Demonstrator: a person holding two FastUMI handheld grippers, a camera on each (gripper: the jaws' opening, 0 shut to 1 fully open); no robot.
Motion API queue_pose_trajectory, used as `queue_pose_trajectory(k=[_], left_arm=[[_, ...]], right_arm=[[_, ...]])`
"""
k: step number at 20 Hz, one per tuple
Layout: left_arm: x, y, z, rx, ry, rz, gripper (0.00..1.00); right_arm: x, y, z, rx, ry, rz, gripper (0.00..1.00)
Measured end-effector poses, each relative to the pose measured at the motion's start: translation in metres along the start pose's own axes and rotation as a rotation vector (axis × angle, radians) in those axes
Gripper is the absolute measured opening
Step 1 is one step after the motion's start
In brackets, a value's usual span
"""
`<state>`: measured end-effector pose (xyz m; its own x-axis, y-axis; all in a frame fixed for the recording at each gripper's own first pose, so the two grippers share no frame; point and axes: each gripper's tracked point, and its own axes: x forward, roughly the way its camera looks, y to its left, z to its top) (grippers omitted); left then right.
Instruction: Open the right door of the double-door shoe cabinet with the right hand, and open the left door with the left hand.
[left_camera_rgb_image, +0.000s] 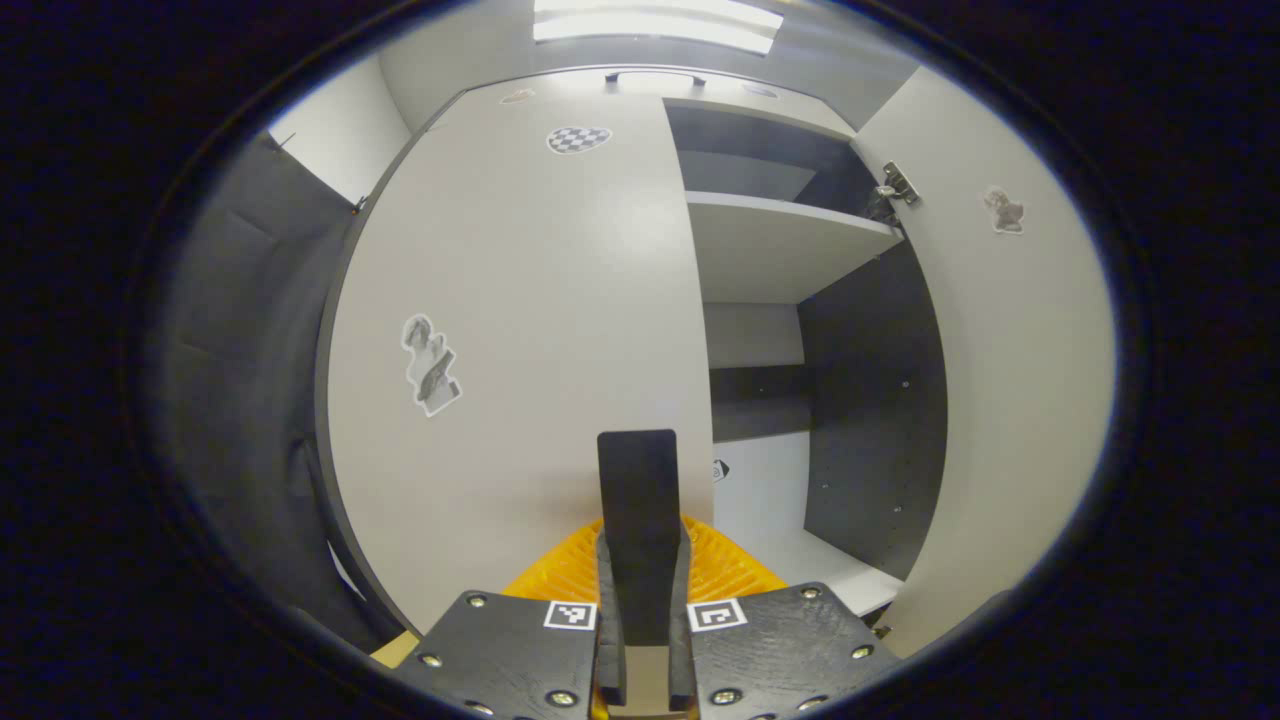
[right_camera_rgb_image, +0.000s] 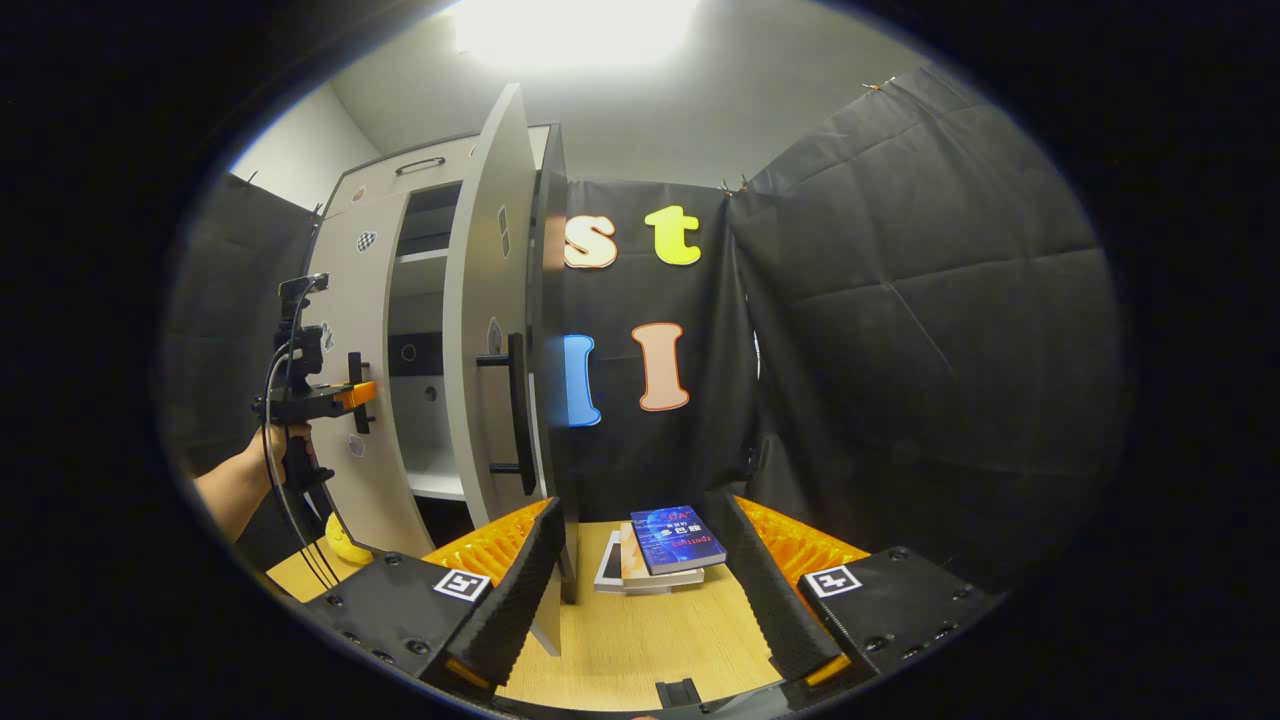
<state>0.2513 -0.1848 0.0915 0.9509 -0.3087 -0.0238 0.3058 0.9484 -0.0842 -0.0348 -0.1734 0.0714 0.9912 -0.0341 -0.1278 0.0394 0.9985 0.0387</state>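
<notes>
Behind the swung-out right door (right_camera_rgb_image: 490, 330), the left door (left_camera_rgb_image: 520, 330) is faced by the closed, empty left gripper (left_camera_rgb_image: 640, 560), nearest it; right gripper (right_camera_rgb_image: 640, 590) gapes empty

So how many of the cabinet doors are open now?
1. The right door is swung out, left of the open right claw. The left door looks shut, the left claw at its inner edge.

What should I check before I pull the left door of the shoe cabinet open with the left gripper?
1. Right door open: ok.
2. Left gripper shut on the left door's handle: ok.
3. Left door open: not ok, it looks closed.
4. Right gripper empty: ok, open and holding nothing.
5. Room for the left door to swing: cannot tell.
</notes>
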Motion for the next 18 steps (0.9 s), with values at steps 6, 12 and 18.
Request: queue_pose_trajectory(k=[6, 12, 18], left_arm=[[-0.035, 0.006, 0.009, -0.020, 0.004, -0.043, 0.12], [-0.073, 0.021, 0.007, -0.028, 0.002, -0.050, 0.13], [-0.105, 0.039, 0.013, -0.031, 0.002, -0.065, 0.14]], right_arm=[[0.004, 0.018, -0.001, 0.009, 0.001, 0.038, 0.98], [0.009, 0.042, 0.001, 0.010, -0.003, 0.077, 0.98], [0.013, 0.059, 0.002, 0.024, -0.007, 0.098, 0.98]])
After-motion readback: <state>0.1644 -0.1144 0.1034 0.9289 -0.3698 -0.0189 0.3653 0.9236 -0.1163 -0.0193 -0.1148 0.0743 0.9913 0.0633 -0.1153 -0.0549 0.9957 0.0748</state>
